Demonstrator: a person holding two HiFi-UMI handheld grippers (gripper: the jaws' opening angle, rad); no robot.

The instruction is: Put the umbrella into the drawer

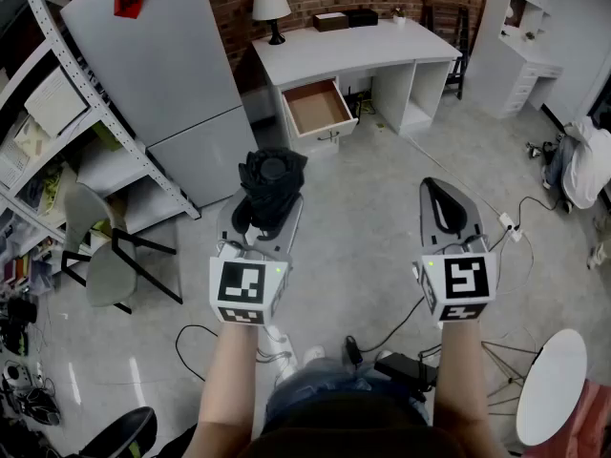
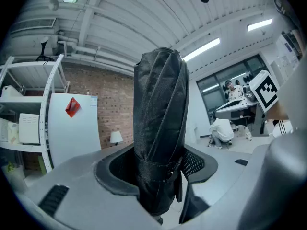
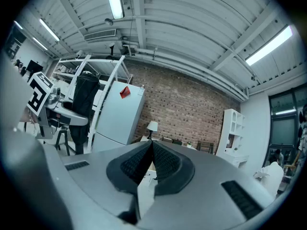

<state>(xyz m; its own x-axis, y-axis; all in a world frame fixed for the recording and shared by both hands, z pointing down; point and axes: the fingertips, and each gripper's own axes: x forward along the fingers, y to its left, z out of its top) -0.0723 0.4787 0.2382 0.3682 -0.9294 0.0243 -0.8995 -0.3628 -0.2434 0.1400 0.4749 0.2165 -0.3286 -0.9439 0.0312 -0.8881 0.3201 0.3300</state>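
A folded black umbrella (image 1: 271,184) stands upright between the jaws of my left gripper (image 1: 267,210), which is shut on it near its strap. In the left gripper view the umbrella (image 2: 160,133) fills the middle and hides most of what lies ahead. My right gripper (image 1: 445,205) is shut with nothing between its pads, and its jaws (image 3: 149,159) meet at the tips. The open drawer (image 1: 318,109) sticks out of the white desk (image 1: 353,48) some way ahead of both grippers, and its brown inside shows bare.
A white fridge (image 1: 162,74) with a red item on its door stands at the left beside a metal shelf rack (image 1: 57,132). A chair (image 1: 100,246) sits at the left. A lamp (image 1: 271,10) stands on the desk. Cables (image 1: 516,227) trail on the floor at the right.
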